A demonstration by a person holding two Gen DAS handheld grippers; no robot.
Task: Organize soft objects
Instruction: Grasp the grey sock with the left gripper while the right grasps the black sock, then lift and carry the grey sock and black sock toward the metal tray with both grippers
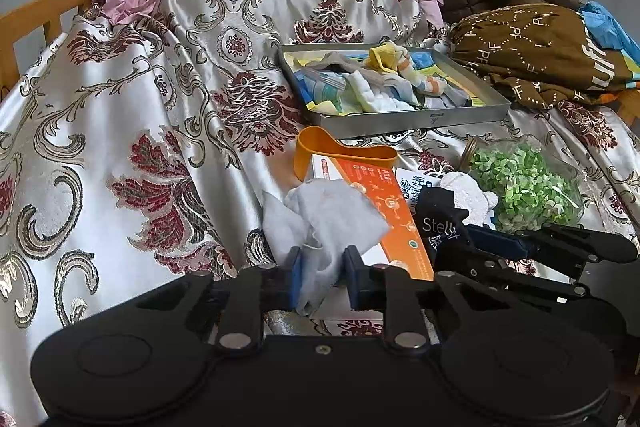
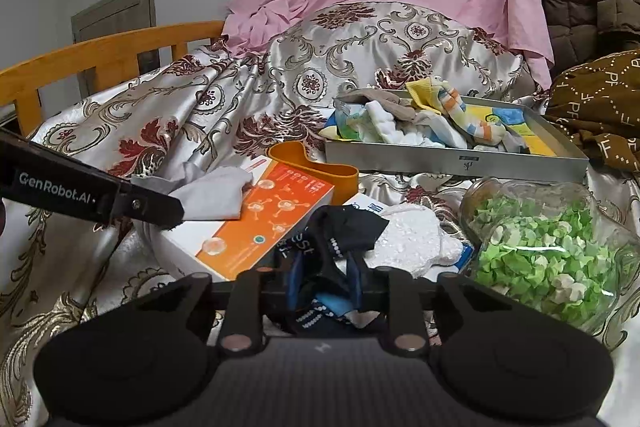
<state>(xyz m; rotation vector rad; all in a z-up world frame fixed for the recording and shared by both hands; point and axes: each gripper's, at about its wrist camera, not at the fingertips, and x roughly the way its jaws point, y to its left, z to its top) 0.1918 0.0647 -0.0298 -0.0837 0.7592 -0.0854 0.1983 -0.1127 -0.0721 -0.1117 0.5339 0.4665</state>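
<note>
At lower centre, the left gripper (image 1: 322, 269) pinched a grey sock (image 1: 324, 215) and the right gripper (image 2: 326, 281) a black sock (image 2: 340, 231); the metal tray (image 1: 420, 121) lay beyond, upper right

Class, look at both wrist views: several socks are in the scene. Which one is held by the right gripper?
The black sock with white lettering, clamped in the right gripper. The grey sock sits in the left gripper; the others lie in the metal tray.

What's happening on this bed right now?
A person is sorting small cloth items with two handheld grippers. The left gripper is clamped on a grey sock lying across an orange box. The right gripper is clamped on a black sock beside it. A metal tray behind them already holds a pile of socks.
</note>
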